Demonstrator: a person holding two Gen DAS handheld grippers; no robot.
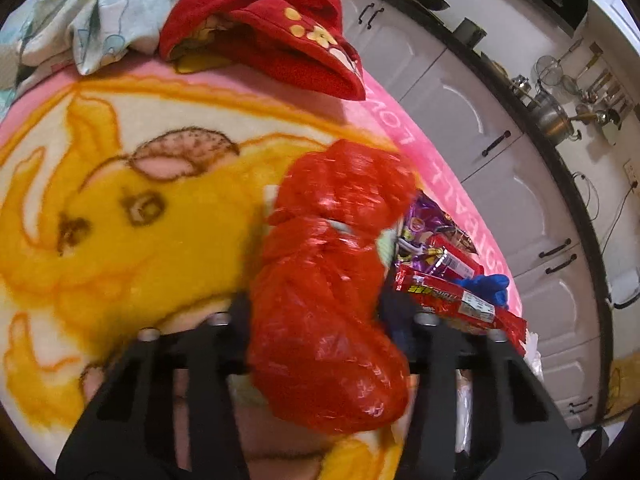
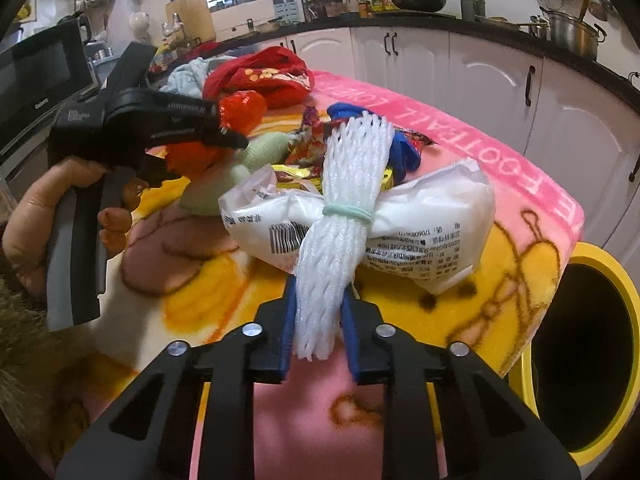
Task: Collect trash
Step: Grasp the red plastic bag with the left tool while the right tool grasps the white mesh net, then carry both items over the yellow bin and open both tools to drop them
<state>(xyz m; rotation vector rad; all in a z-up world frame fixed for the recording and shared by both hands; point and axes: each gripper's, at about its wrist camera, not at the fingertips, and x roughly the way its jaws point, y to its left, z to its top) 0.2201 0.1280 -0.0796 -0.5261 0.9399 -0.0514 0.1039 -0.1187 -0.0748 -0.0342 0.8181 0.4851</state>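
Here the right gripper (image 2: 318,320) has its blue fingers (image 2: 289,320) clamped on a white foam net bundle (image 2: 340,216), which lies across a white plastic packet (image 2: 436,216). The left gripper (image 1: 316,308) has its fingers pressed against a crumpled red plastic bag (image 1: 332,280). Both items sit on the bench, covered by a pink and yellow blanket (image 2: 520,240). Just beside the red bag lie red snack wrappers (image 1: 452,300). A yellow-rimmed bin (image 2: 584,360) stands beside the bench edge.
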